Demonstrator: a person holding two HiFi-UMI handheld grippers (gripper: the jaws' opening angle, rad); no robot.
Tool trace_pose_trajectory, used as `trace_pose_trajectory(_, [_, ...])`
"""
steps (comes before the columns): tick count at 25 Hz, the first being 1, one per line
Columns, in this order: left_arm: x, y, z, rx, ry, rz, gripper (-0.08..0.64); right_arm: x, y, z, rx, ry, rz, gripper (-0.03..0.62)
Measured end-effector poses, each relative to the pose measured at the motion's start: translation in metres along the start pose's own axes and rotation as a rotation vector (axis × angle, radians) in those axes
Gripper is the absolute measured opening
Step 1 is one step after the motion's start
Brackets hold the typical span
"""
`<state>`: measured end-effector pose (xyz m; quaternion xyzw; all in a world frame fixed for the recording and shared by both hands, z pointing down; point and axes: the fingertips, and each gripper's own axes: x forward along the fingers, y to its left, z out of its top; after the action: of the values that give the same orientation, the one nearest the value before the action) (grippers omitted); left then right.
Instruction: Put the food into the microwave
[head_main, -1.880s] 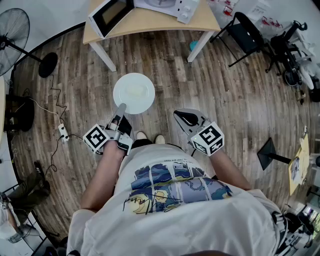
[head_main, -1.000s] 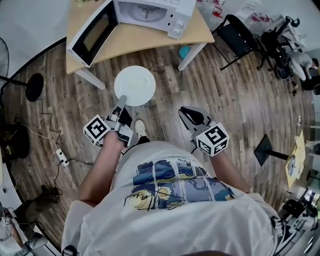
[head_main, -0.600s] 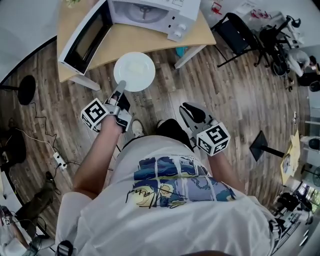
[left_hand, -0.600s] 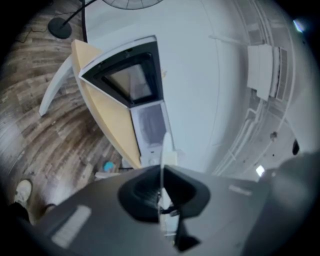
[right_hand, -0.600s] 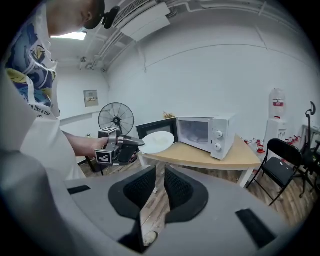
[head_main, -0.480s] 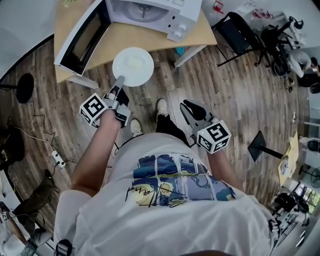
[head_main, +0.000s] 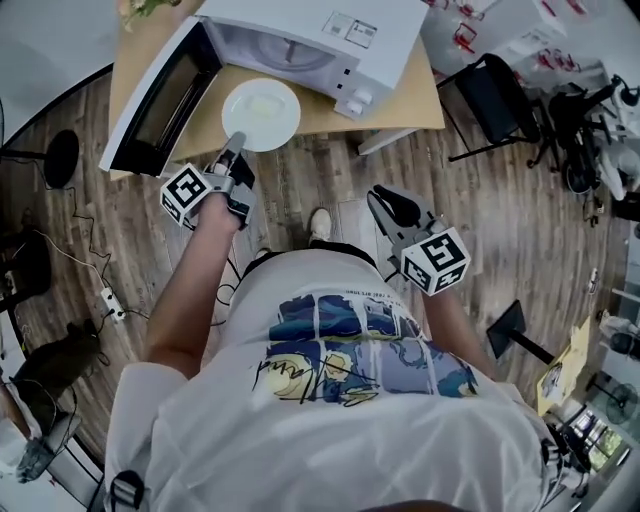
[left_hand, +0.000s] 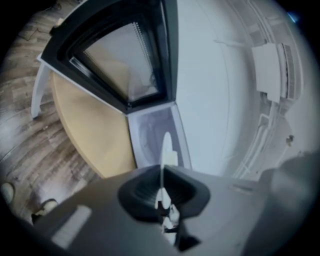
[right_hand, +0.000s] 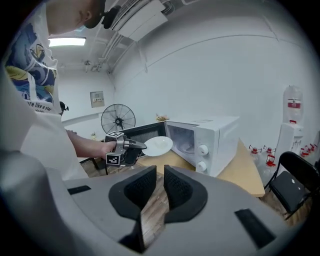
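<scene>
A white plate (head_main: 262, 113) with a pale bit of food (head_main: 262, 103) on it hangs level over the wooden table, just before the open microwave (head_main: 320, 35). My left gripper (head_main: 236, 140) is shut on the plate's near rim. In the left gripper view the plate (left_hand: 164, 150) shows edge-on between the pads, with the microwave's cavity (left_hand: 150, 135) behind it. The right gripper view shows the same plate (right_hand: 158, 145) next to the cavity. My right gripper (head_main: 385, 197) hovers over the floor at the right, its jaws a narrow gap apart and empty.
The microwave's door (head_main: 160, 95) swings wide to the left, past the table's edge. The table (head_main: 400, 110) stands on a wooden floor. A black chair (head_main: 500, 90) stands at the right, a fan base (head_main: 55, 158) and cables at the left.
The person has walked up to the table. The plate, still in my left gripper, has gone from over the floor to over the table by the microwave's opening. My right gripper came along.
</scene>
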<state>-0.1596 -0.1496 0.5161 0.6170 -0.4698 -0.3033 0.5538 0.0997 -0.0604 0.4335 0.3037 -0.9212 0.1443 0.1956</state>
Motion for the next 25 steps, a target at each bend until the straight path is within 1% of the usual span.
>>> trace_pose_trajectory(4, [0.040, 0.008, 0.005, -0.011, -0.044, 0.007, 0.017, -0.003, -0.041, 0.007, -0.018, 0.007, 0.026, 0.037])
trace_pose_trajectory(7, [0.066, 0.016, 0.011, -0.031, -0.081, 0.010, 0.017, -0.003, -0.068, 0.001, -0.022, 0.032, 0.034, 0.037])
trace_pose_trajectory(9, [0.081, 0.021, 0.014, -0.043, -0.090, 0.021, 0.017, -0.003, -0.081, -0.002, -0.016, 0.047, 0.027, 0.037])
trace_pose_trajectory(15, [0.123, 0.032, 0.027, -0.042, -0.064, 0.038, 0.017, 0.003, -0.105, 0.009, 0.017, 0.047, -0.028, 0.034])
trace_pose_trajectory(18, [0.143, 0.036, 0.034, -0.042, -0.044, 0.032, 0.017, 0.009, -0.109, 0.017, 0.031, 0.044, -0.053, 0.034])
trace_pose_trajectory(21, [0.158, 0.042, 0.039, -0.045, -0.024, 0.041, 0.017, 0.014, -0.112, 0.022, 0.058, 0.045, -0.083, 0.034])
trace_pose_trajectory(25, [0.171, 0.048, 0.046, -0.042, 0.010, 0.048, 0.017, 0.022, -0.107, 0.029, 0.078, 0.051, -0.110, 0.034])
